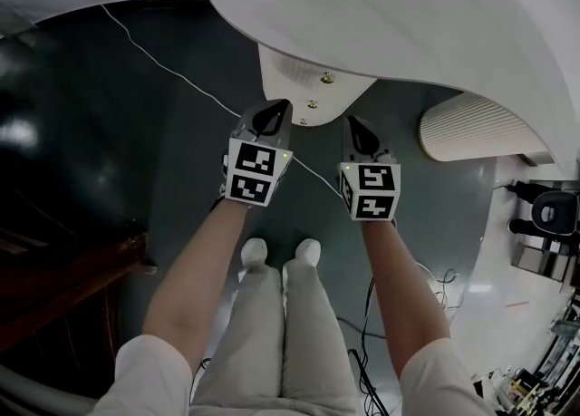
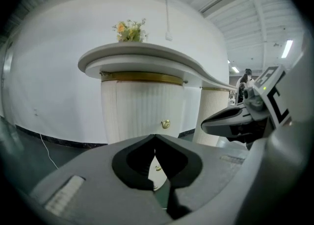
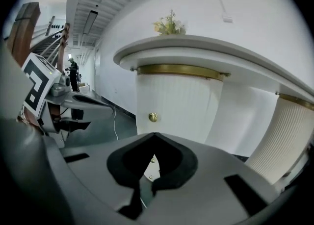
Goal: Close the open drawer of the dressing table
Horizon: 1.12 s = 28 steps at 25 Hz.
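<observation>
The white dressing table [image 1: 408, 15] curves across the top of the head view. Under it stands a fluted drawer pedestal [image 1: 294, 74] with brass knobs [image 1: 327, 78] down its front. I cannot tell which drawer stands open. My left gripper [image 1: 269, 120] is shut and empty, its tips just short of the pedestal's lower front. My right gripper [image 1: 361, 136] is beside it, also shut and empty. The left gripper [image 2: 155, 136] faces the pedestal [image 2: 137, 106] and a knob [image 2: 165, 124]. From the right gripper [image 3: 154, 134], the pedestal [image 3: 176, 106] and a knob [image 3: 153, 117] lie ahead.
A second fluted pedestal [image 1: 471, 124] stands at the right under the tabletop. A thin white cable [image 1: 163, 65] runs over the dark floor. Flowers [image 2: 130, 30] sit on the tabletop. Dark wooden furniture [image 1: 63, 269] is at the left, equipment [image 1: 544, 224] at the far right.
</observation>
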Each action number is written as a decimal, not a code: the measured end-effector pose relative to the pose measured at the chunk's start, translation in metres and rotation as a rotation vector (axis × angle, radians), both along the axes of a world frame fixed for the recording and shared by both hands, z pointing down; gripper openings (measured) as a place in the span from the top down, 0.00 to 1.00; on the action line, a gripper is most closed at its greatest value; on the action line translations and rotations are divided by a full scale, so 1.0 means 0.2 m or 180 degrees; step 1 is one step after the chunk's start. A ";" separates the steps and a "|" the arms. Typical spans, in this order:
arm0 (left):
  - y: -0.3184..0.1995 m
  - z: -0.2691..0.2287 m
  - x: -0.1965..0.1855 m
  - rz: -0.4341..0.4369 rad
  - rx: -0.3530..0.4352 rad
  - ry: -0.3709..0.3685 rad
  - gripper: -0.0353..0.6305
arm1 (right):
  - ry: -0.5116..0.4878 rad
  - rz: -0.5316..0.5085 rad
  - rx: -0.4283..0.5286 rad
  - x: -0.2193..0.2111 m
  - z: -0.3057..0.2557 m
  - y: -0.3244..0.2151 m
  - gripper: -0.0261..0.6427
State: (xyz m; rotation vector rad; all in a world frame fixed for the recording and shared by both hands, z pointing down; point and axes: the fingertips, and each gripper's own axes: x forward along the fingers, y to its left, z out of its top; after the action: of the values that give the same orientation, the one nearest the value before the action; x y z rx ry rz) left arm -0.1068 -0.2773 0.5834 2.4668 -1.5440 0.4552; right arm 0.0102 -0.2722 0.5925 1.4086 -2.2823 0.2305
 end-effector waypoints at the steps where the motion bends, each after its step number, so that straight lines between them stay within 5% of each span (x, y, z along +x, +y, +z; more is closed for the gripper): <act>1: 0.03 -0.03 0.00 0.0015 -0.0017 -0.0004 0.92 | -0.0012 -0.0026 -0.0016 -0.01 -0.04 0.02 0.96; 9: 0.22 -0.34 -0.01 0.0075 -0.0104 0.0014 0.92 | -0.0188 -0.0062 -0.0045 -0.06 -0.39 0.18 0.96; 17: 0.24 -0.75 -0.09 -0.0154 -0.0033 0.0160 0.92 | -0.0290 -0.0002 0.0024 -0.03 -0.83 0.20 0.96; 28: 0.10 -1.44 -0.03 -0.0148 0.0525 0.0120 0.92 | -0.0217 -0.0067 0.0560 0.05 -1.47 0.10 0.96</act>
State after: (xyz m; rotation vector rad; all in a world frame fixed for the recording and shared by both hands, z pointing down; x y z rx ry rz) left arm -0.1136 -0.2579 0.2956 2.5369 -1.6825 0.2823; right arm 0.0208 -0.2530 0.2987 1.4821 -2.4224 0.0735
